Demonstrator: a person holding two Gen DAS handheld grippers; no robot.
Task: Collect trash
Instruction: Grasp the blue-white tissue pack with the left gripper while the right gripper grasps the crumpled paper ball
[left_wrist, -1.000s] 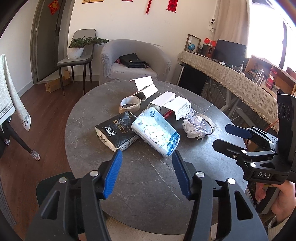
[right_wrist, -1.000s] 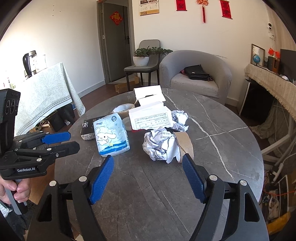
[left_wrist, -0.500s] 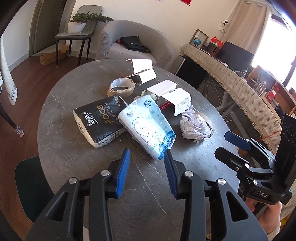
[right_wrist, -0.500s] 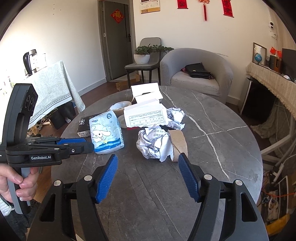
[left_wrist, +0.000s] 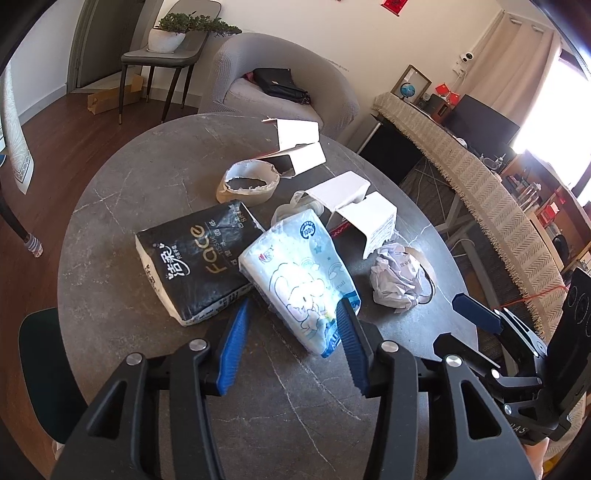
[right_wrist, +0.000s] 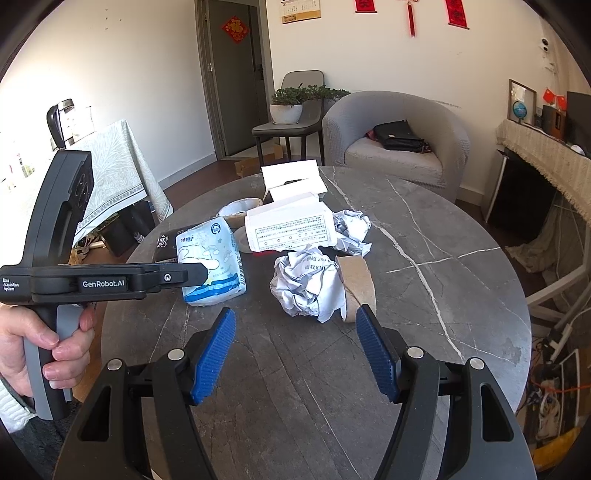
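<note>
Your left gripper (left_wrist: 291, 341) hides the near corner of the blue tissue pack (left_wrist: 301, 280), so contact is unclear; its jaws, narrower a moment ago, now spread around that corner. Beside the pack lie one black tissue pack (left_wrist: 195, 258) and two paper balls (right_wrist: 308, 282). Your right gripper (right_wrist: 295, 354) stands open before the balls.

on the round grey marble table (left_wrist: 129, 177): two soft tissue packs, one black (left_wrist: 195, 258), one pale blue (left_wrist: 303, 280); two crumpled white paper balls (right_wrist: 306, 284) (right_wrist: 351, 229); two open white cardboard boxes (left_wrist: 299, 147) (left_wrist: 365, 218); two brown cardboard tape rings (left_wrist: 247, 181) (right_wrist: 356, 284)
</note>
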